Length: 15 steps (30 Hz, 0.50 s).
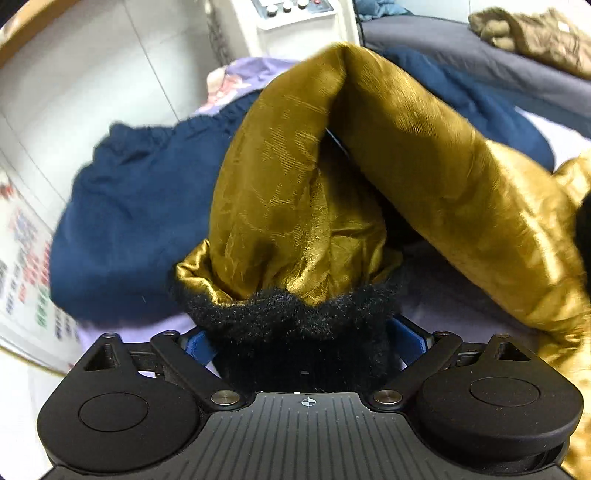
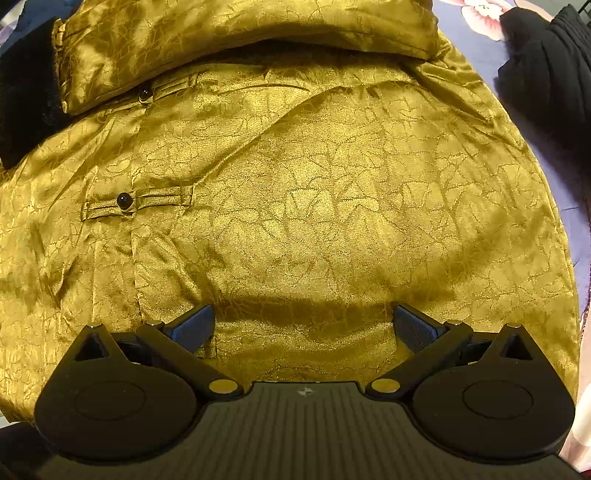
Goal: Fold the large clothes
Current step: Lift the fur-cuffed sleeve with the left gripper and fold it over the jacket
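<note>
A gold satin jacket (image 2: 332, 206) with black knot buttons lies spread under my right gripper (image 2: 303, 314), which hovers open just above the cloth with nothing between its fingers. One sleeve lies folded across the jacket's top, its black furry cuff (image 2: 26, 92) at the left. In the left wrist view the other gold sleeve (image 1: 295, 177) arches upward. Its black furry cuff (image 1: 295, 325) fills the gap between the fingers of my left gripper (image 1: 301, 339). The jaws stand wide apart, and the cuff hides the fingertips.
A navy garment (image 1: 140, 221) lies behind the sleeve on the lilac floral sheet (image 1: 236, 74). A black garment (image 2: 546, 85) sits at the jacket's right. A white machine (image 1: 295, 26), a grey bed and an olive jacket (image 1: 535, 33) stand beyond.
</note>
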Tool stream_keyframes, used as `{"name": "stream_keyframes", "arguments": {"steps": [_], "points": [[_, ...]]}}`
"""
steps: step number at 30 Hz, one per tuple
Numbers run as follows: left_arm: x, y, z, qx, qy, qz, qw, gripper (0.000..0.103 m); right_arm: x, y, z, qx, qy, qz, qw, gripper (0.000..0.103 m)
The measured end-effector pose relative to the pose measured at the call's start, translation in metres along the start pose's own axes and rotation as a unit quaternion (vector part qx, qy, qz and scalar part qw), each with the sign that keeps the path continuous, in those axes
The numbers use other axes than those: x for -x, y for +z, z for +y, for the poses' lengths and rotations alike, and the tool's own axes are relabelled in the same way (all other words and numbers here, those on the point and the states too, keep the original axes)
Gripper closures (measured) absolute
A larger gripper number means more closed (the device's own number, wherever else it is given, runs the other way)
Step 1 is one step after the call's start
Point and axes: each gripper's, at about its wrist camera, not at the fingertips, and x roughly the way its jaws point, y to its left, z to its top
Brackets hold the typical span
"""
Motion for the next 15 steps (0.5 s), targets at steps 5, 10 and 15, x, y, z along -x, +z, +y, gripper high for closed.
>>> {"name": "stream_keyframes", "arguments": {"steps": [5,10,15], "points": [[0.005,0.004,0.019,0.053,-0.009,-0.012,0.9985,0.015,-0.001,0.000,0.002,-0.001,-0.002,0.000,1.000,0.000],[0.046,0.008,0.045,0.080,0.028,-0.065,0.9943,0.030,-0.002,-0.003,0.004,-0.001,-0.002,-0.004,1.000,0.000],[0.087,0.015,0.093,0.137,0.099,-0.122,0.9780,0.032,-0.003,-0.002,0.003,-0.001,0.001,-0.002,1.000,0.000]]}}
